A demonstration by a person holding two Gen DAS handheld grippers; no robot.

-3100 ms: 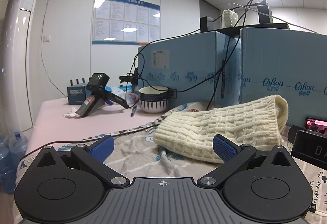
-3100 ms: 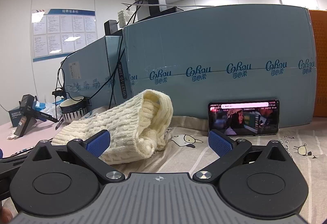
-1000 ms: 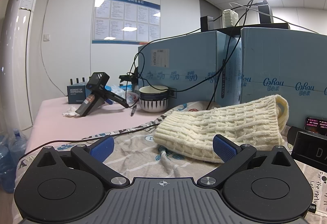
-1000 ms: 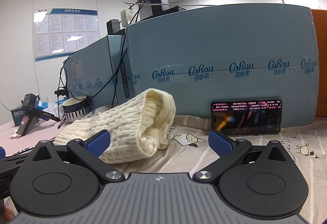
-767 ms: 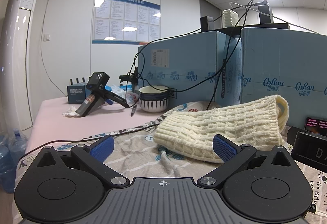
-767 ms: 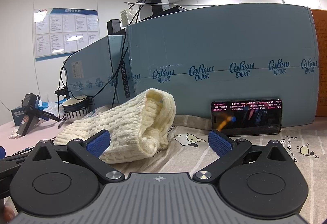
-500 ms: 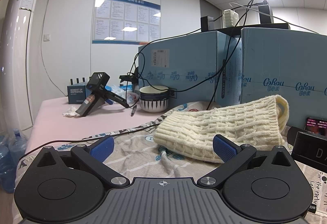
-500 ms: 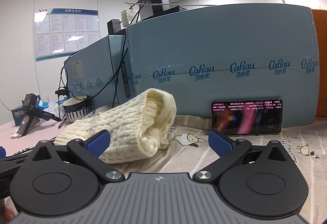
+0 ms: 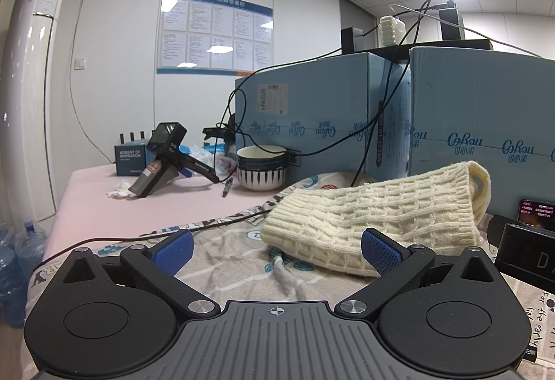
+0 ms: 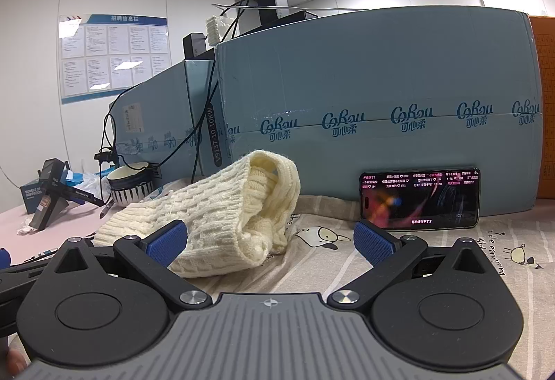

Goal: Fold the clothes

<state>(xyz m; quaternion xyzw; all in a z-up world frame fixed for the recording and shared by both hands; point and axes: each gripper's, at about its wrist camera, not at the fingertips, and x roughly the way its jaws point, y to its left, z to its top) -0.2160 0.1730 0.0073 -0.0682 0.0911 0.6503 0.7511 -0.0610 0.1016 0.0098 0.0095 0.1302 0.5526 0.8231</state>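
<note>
Cream knit sweater (image 9: 374,217) seen bunched, centre right of left view, on printed sheet (image 9: 236,251); no fold judged done, whole task left. Left gripper (image 9: 276,246) and right gripper (image 10: 269,241) held spread apart, nothing clamped, low in frame just short of sweater. Phone (image 10: 419,198) propped against blue boxes (image 10: 381,95) at right; black cable (image 9: 194,229) trailed across sheet; bowl (image 9: 262,166) at centre left.

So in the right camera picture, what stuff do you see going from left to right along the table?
Dark handheld device → striped bowl → cream knitted sweater → phone propped against the blue box.
</note>
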